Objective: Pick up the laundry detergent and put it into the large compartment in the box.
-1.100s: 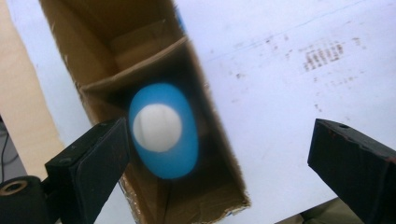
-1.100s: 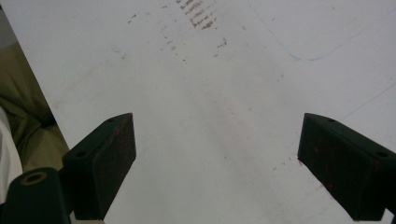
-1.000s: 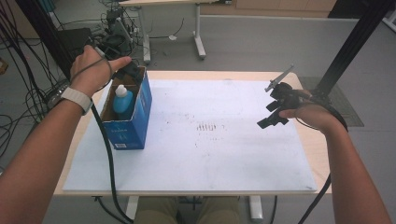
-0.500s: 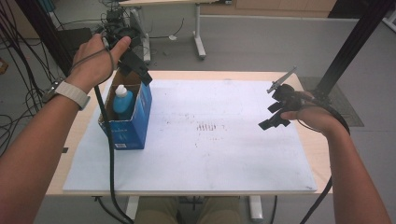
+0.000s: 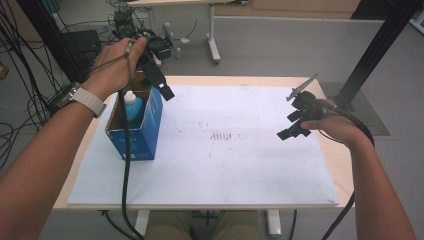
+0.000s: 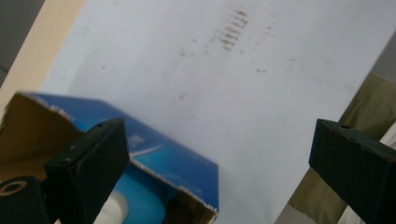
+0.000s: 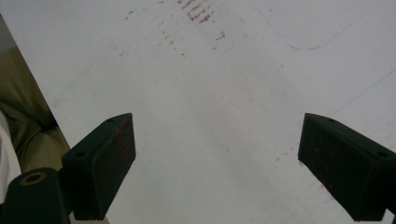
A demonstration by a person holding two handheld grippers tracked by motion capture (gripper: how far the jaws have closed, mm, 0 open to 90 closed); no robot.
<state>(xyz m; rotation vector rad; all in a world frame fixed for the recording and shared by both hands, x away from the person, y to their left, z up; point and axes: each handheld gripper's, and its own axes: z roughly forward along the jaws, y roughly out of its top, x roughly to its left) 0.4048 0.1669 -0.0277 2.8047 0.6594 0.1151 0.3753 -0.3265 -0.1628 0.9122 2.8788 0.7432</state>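
Observation:
An open blue cardboard box (image 5: 142, 131) stands at the left of the white sheet (image 5: 225, 165). Inside it sits a blue bottle with a white cap (image 5: 131, 104). My left gripper (image 5: 159, 82) hovers above the box's far end, open and empty. In the left gripper view the box (image 6: 173, 163) lies below the wide-apart jaws of the left gripper (image 6: 219, 163), and the bottle (image 6: 140, 205) shows inside it. My right gripper (image 5: 294, 125) is held above the right side of the sheet, open and empty. In the right gripper view the right gripper (image 7: 215, 163) has bare sheet between its jaws.
Faint brown marks (image 5: 223, 136) stain the middle of the sheet. The wooden table edge (image 5: 345, 165) runs along the right. A black frame post (image 5: 380, 45) rises at the back right. Cables and another table's legs (image 5: 212, 35) stand on the floor behind.
My left gripper has risen out of the box and moved back and to the right, leaving the bottle inside. The right gripper has stayed almost still.

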